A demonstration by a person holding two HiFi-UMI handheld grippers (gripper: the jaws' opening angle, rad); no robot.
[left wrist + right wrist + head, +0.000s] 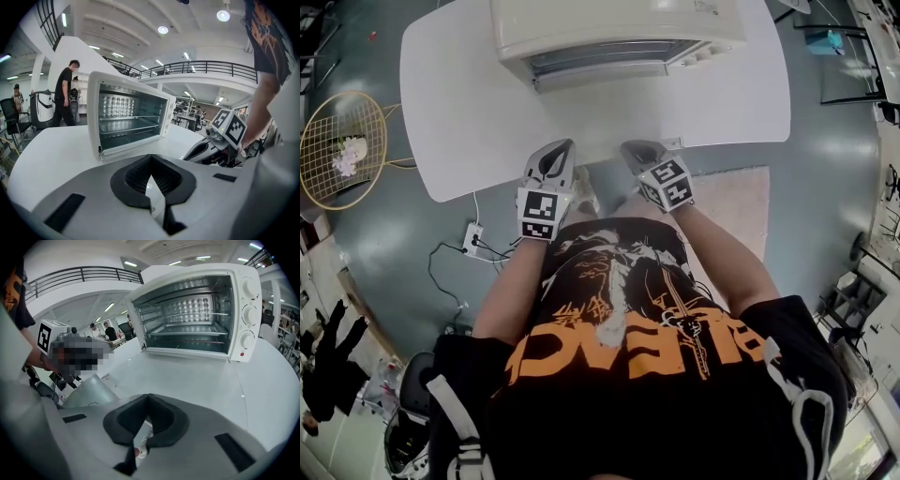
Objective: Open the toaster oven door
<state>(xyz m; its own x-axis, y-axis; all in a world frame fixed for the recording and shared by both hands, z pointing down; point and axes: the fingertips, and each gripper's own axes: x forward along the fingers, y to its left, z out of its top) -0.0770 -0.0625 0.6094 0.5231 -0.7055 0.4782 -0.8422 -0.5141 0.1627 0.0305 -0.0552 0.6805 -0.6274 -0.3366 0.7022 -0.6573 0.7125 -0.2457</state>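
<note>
White surface in a big open hall, grey floor all round. Going left to right: a round wire basket sits on the floor off the surface's left edge. Then comes the left claw at the near edge, with the toaster oven at the middle of the far edge. The right claw is also at the near edge, with a pale rug on the floor beyond it.

Both claws are clenched with nothing in them and sit well apart from the oven. My read is that the task hasn't really started, this is the reach-in step. The door looks shut to me, since nothing hangs down in front and the racks seem to show through glass, but I can't swear to it. I can't make out a handle either. Next move, I'd guess: bring one claw up to the door's top edge, release it, clamp on, then swing down and toward the near edge.

View differences:
- Only the head view shows both claws and the gap to the oven.
- The left gripper view catches a person walking behind the oven's left side.
- The right gripper view gives a clean look at the knobs down the oven's right side.
</note>
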